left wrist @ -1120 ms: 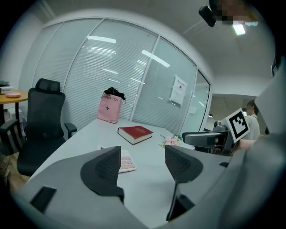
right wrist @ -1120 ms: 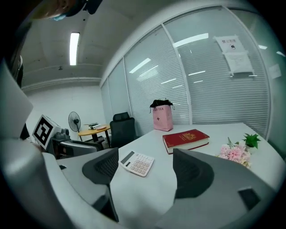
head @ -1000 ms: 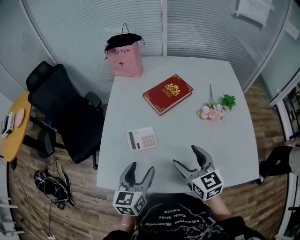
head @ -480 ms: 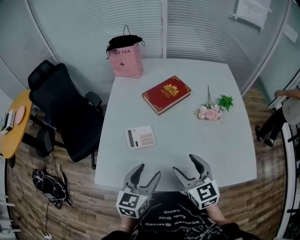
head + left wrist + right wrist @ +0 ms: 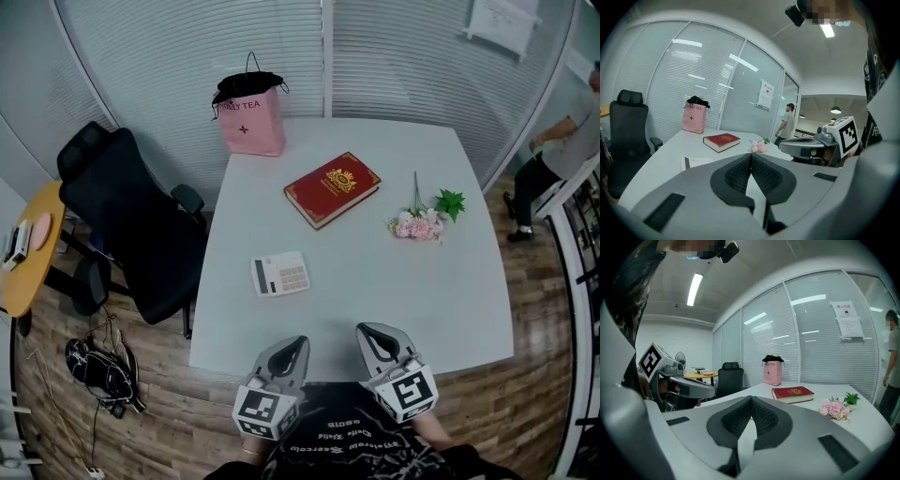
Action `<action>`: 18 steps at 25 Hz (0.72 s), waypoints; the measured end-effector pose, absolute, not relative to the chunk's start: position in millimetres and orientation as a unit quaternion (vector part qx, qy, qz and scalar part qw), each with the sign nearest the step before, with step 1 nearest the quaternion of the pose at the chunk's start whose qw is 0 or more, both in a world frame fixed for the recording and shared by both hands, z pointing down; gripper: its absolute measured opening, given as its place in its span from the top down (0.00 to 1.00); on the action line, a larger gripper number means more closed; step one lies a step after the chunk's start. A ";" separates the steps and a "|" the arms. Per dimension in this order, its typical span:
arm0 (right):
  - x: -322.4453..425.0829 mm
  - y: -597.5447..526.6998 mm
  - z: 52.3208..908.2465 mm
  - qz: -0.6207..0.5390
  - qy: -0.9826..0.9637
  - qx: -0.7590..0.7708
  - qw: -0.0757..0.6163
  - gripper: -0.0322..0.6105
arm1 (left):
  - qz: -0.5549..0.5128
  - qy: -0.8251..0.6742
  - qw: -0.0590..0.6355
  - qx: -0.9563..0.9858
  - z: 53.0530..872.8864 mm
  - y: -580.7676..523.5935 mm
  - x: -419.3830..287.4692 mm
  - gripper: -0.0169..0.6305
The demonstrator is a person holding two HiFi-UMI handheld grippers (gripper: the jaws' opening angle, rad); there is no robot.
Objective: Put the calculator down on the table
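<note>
step: calculator (image 5: pixel 280 275) lies on table (image 5: pixel 412 281), ahead of left gripper (image 5: pixel 292 345), apart; seems done | left gripper, right gripper (image 5: pixel 375 333): clenched, empty | next: likely only rest

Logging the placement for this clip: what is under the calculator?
The calculator lies flat on the white table, apart from the red book. Only bare tabletop shows around it. Its underside is covered, so anything thin beneath it cannot be seen.
</note>
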State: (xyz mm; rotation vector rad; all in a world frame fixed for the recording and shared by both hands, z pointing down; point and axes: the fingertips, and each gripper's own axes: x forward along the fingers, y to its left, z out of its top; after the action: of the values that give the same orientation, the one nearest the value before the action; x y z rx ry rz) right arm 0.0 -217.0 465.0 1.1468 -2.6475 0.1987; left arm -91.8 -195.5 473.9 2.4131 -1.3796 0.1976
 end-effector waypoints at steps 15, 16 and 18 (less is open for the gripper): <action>0.0 -229.7 464.4 -0.009 -0.914 0.381 0.139 0.94 | 0.060 -0.486 0.193 0.850 472.0 -201.0 -90.8 0.94; -0.1 -231.1 463.9 -0.010 -0.914 0.381 0.139 0.94 | 0.062 -0.485 0.192 0.851 472.1 -202.1 -90.1 0.94; -0.3 -233.5 463.6 -0.012 -0.914 0.379 0.141 0.94 | 0.063 -0.484 0.192 0.852 472.2 -204.4 -88.5 0.94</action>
State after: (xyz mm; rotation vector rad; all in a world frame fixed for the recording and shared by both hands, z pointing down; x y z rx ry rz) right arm -0.3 -233.5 463.6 1.0953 -2.6399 -0.0344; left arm -88.5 -204.4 472.2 2.3906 -1.3581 0.1772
